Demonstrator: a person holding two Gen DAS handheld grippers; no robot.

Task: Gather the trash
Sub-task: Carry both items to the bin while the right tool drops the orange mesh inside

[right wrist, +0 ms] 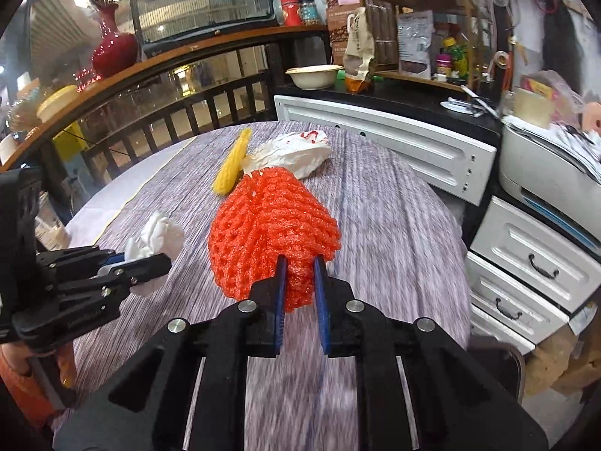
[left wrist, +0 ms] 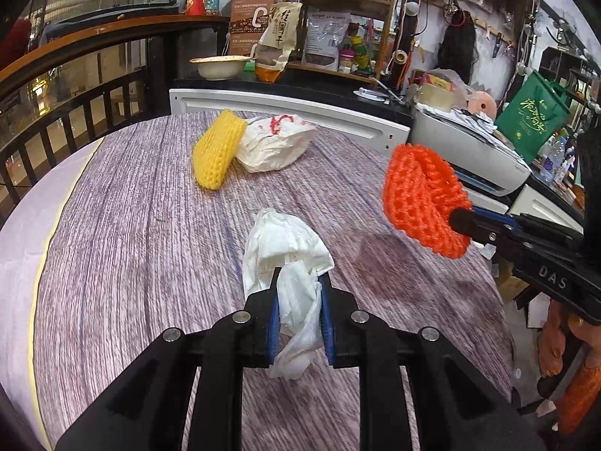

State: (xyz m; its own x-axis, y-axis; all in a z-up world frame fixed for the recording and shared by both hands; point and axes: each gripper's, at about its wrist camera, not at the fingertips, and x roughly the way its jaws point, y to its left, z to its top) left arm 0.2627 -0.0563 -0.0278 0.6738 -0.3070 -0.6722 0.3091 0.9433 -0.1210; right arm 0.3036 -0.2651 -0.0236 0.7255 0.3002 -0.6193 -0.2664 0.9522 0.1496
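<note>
- Nearest, the left gripper is clamped on a crumpled white tissue, held just above the table, a round top with a purple-grey wood-grain cover.
- Beside it to the right, the right gripper pinches one end of an orange foam fruit net; the rest of the net bulges out ahead of the blue pads, clear of the tabletop.
- Farther across the table lie a yellow foam net and a crumpled white paper bag with red print, touching each other, nothing between them and the grippers.
- Beyond the table stands a white cabinet under a black counter holding a cream bowl and snack bags.
- Only the right wrist view shows white drawers and a red vase; only the left shows a green shopping bag.
</note>
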